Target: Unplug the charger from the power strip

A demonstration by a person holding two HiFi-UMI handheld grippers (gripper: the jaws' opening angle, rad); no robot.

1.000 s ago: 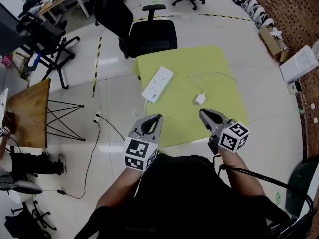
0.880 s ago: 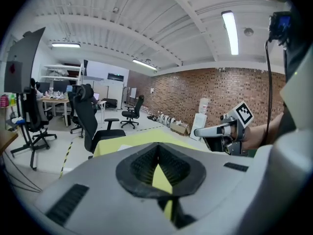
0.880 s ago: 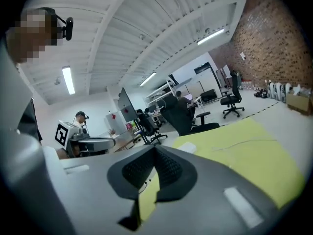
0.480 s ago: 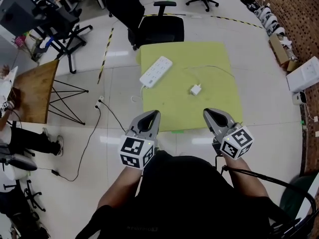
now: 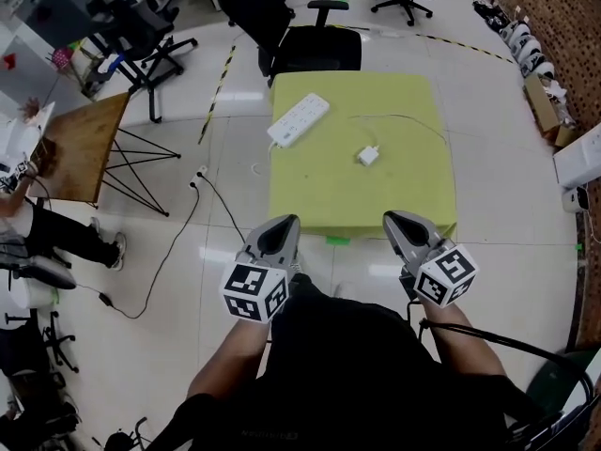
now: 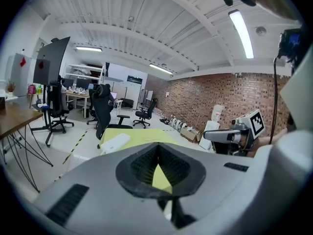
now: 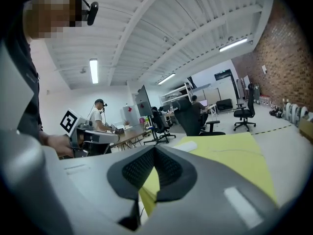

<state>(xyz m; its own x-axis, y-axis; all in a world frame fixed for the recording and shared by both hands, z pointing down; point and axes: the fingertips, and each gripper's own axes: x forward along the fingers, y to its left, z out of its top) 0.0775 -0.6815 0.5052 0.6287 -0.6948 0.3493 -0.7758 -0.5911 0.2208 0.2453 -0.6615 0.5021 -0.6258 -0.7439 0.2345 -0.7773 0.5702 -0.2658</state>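
from head view, shows charger (image 5: 368, 155) lying on bench (image 5: 413, 195), apart from strip (image 5: 298, 121); from gripper views, only strip. holds left gripper (image 5: 286, 222) and right gripper (image 5: 392, 218) pressed together, empty.

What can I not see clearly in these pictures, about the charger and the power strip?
- Sockets of the power strip: too small in the head view to tell whether any is occupied.
- The charger: covered by the jaws in both gripper views.
- Its cable: too thin in the head view to trace its far end.
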